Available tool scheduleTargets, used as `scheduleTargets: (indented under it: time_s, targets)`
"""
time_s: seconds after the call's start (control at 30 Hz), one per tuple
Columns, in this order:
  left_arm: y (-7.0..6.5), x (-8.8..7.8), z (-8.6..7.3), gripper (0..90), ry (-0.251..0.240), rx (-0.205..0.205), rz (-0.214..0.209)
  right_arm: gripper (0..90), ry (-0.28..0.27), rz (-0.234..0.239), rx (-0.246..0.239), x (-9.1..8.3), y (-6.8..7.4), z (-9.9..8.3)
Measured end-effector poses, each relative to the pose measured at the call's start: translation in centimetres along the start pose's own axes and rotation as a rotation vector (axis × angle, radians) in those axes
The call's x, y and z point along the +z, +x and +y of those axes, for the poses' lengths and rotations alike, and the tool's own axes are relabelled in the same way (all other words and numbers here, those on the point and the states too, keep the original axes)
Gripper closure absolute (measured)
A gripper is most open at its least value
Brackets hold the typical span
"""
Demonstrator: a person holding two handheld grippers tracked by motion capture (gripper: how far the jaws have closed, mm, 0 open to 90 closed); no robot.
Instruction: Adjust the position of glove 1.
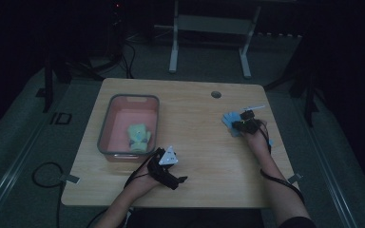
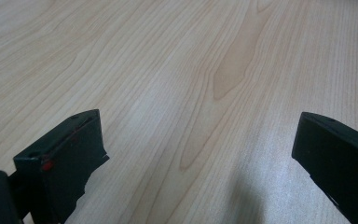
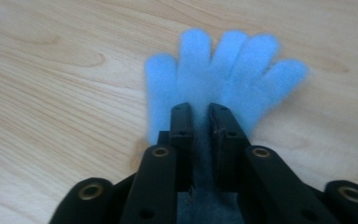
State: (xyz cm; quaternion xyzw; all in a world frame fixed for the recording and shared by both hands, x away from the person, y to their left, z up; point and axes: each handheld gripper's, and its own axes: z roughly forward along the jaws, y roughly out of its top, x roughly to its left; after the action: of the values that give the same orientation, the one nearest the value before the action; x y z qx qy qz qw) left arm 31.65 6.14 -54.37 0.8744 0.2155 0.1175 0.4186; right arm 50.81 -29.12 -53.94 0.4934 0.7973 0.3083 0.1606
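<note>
Two grippers are working apart on the table (image 1: 195, 137). The right gripper (image 3: 200, 108) is pinching a blue glove (image 3: 223, 70) near the table's right side, its jaws nearly shut on a fold at the palm, the glove's fingers spreading flat on the wood beyond. The left gripper (image 2: 196, 154) is hovering low over bare wood just beside the bin (image 1: 105, 128), jaws standing wide apart and holding nothing. A green glove (image 1: 138, 135) is lying inside that bin.

Risk, as I judge it — the grip is taking only a thin pinch of soft fabric, so a quick lift could be letting the glove slide out. A dangling glove could also be catching on the bin's rim on the way in, or draping over the edge. The left gripper — sitting near the bin's corner — might be blocking the path.
</note>
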Motion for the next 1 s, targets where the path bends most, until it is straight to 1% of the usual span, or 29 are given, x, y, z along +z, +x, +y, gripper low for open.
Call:
scheduleTargets:
  time_s: [0.03,0.1,0.17,0.2,0.3,0.37,0.43,0.47,0.5,0.57,0.6,0.67,0.7,0.77,0.8,0.83,0.9,0.93,1.0]
  targets:
    - [0.0,0.0,0.0,2.0,-0.001,-0.002,-0.001,83.1,0.003,-0.006,0.003,-0.2,0.1,0.1]
    - [-0.1,0.1,-0.1,2.0,0.004,0.005,0.0,83.7,-0.003,0.006,0.028,-0.9,0.3,0.2]
    - [-0.2,0.1,-0.2,2.0,0.01,0.011,0.004,84.0,-0.031,0.019,0.045,-1.9,0.8,0.3]
    - [-0.2,0.1,-0.2,2.0,0.011,0.011,0.003,84.0,-0.045,0.021,0.042,-2.5,1.2,0.3]
    - [-0.2,0.2,-0.3,2.0,0.012,0.008,0.005,84.1,-0.065,0.035,0.027,-4.1,3.0,0.4]
    - [-0.1,0.2,-0.3,2.0,0.009,0.008,0.011,84.3,-0.073,0.024,0.0,-5.0,4.4,0.4]
    - [-0.1,0.1,-0.4,2.0,0.01,0.006,0.013,84.3,-0.085,0.041,-0.003,-5.9,5.6,0.3]
    - [-0.1,0.1,-0.4,2.0,0.012,0.006,0.016,84.3,-0.093,0.037,-0.001,-6.4,6.2,0.2]
    - [-0.1,0.1,-0.5,2.0,0.01,0.003,0.015,84.3,-0.099,0.035,-0.011,-6.8,6.8,0.1]
    - [-0.2,0.1,-0.6,2.0,0.007,-0.003,0.007,84.3,-0.11,0.017,-0.008,-7.5,8.1,-0.1]
    - [-0.2,0.1,-0.6,2.0,0.012,-0.001,0.009,84.3,-0.113,0.008,-0.019,-7.8,8.7,-0.3]
    - [-0.4,0.2,-0.6,2.0,0.019,0.01,0.027,84.3,-0.12,0.004,-0.006,-8.2,9.9,-0.7]
    - [-0.4,0.2,-0.6,2.0,0.02,0.01,0.03,84.3,-0.122,-0.004,-0.009,-8.3,10.4,-0.9]
    - [-0.5,0.1,-0.6,2.0,0.021,0.009,0.034,84.4,-0.127,0.012,0.019,-8.5,11.3,-1.5]
    - [-0.5,0.1,-0.6,2.0,0.022,0.009,0.037,84.4,-0.126,0.002,0.019,-8.6,11.8,-1.7]
    - [-0.5,0.1,-0.6,2.0,0.022,0.009,0.038,84.3,-0.131,0.002,0.032,-8.6,12.2,-2.0]
    - [-0.5,0.1,-0.6,2.0,0.02,0.01,0.04,84.4,-0.133,0.013,0.05,-8.5,13.0,-2.5]
    - [-0.4,0.1,-0.7,2.0,0.018,0.011,0.039,84.3,-0.143,0.024,0.055,-8.3,13.5,-2.7]
    - [-0.4,0.1,-0.7,2.0,0.013,0.007,0.036,84.3,-0.133,0.03,0.057,-7.7,14.4,-3.2]
